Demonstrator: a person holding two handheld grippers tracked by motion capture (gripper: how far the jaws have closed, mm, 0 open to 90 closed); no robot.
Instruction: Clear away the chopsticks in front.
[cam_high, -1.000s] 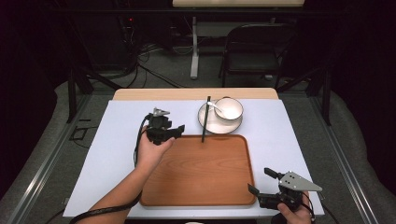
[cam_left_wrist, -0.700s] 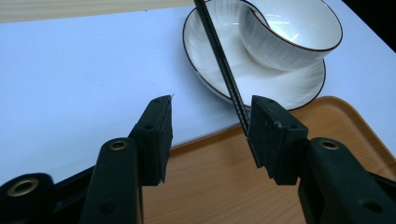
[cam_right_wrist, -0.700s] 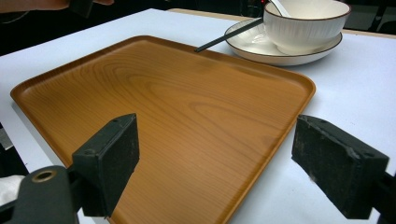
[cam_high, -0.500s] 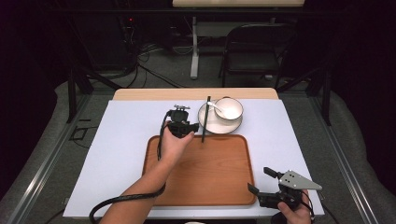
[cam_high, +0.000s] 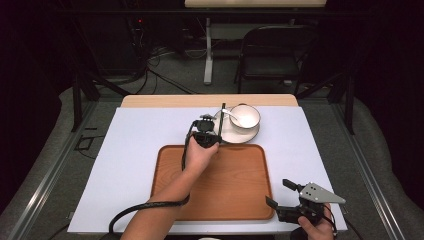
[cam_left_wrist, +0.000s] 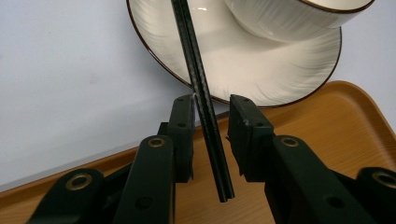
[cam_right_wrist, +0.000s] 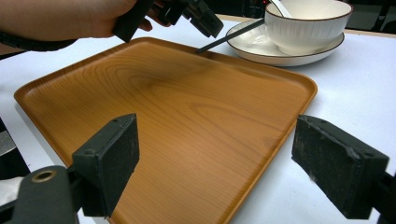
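While its jaws have just been closing, the left gripper (cam_left_wrist: 211, 135) straddles the chopsticks (cam_left_wrist: 201, 88) at centre frame, one pad touching, not yet clamped. They lean from the plate (cam_left_wrist: 280, 74) onto the tray (cam_left_wrist: 355, 121). Lower right, the right gripper (cam_high: 285, 197) gapes empty.

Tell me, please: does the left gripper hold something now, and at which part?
Not yet: the left gripper, just closing, straddles the black chopsticks near their lower end; its pads do not press them.
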